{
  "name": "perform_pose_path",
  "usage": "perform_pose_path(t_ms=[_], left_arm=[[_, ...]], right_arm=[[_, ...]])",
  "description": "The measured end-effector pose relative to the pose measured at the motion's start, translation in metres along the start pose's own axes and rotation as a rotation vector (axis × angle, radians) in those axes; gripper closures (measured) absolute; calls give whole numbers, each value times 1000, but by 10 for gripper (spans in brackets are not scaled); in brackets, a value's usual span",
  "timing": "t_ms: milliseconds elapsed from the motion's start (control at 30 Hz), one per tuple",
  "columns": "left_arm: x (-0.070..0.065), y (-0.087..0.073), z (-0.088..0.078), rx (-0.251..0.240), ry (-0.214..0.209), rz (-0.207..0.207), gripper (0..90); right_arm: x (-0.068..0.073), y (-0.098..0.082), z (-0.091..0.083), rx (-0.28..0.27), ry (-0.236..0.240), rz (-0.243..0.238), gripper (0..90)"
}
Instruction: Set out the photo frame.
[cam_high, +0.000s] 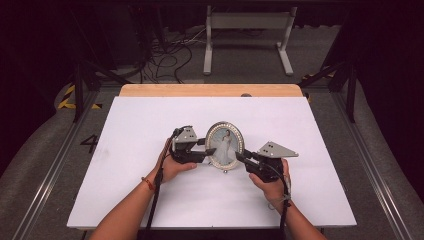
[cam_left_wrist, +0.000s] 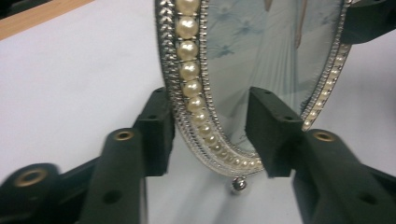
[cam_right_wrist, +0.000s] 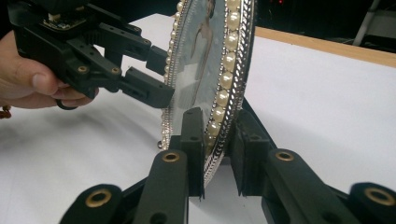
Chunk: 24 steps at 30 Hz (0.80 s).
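An oval picture frame (cam_high: 225, 142) with a pearl and silver rim stands upright at the middle of the white table (cam_high: 150, 200), holding a photo of a figure in a white dress. My left gripper (cam_high: 209, 152) straddles its lower left rim (cam_left_wrist: 196, 102); one pad lies at the back edge, and a gap shows between the pearls and the front pad, so it is open. My right gripper (cam_high: 239, 156) is shut on the lower right rim (cam_right_wrist: 219, 100), one pad on each face. The right gripper view also shows the left gripper (cam_right_wrist: 161, 77) in a hand.
A wooden strip (cam_high: 210, 90) runs along the table's far edge. Beyond it on the floor stand a white metal stand (cam_high: 247, 35) and a tangle of cables (cam_high: 165, 60). Bare white table lies on every side of the frame.
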<state>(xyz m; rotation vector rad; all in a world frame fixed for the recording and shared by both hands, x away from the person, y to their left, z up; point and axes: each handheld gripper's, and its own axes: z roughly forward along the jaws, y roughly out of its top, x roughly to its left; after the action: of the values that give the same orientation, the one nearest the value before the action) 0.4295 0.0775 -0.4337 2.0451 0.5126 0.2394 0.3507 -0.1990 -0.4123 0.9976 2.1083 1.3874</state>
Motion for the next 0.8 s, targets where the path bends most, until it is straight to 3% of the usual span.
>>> perform_pose_path(t_ms=[167,367,433,533,600,800], left_arm=[[-4,1,-5,32,29,23,599],[-8,-2,-11,43,30,41,608],[-9,-3,-14,37,36,50,619],[-6,-4,-16,6,38,23,624],[-4,-4,-17,-4,44,28,618],[-6,-3,-16,-16,38,35,605]], right_arm=[[-3,0,2,-5,2,22,765],[-5,1,6,-12,-12,31,750],[-4,1,8,-13,-29,28,747],[-2,1,9,-7,-27,21,706],[-1,1,6,-8,-25,12,682],[-1,1,-2,-11,-32,1,711]])
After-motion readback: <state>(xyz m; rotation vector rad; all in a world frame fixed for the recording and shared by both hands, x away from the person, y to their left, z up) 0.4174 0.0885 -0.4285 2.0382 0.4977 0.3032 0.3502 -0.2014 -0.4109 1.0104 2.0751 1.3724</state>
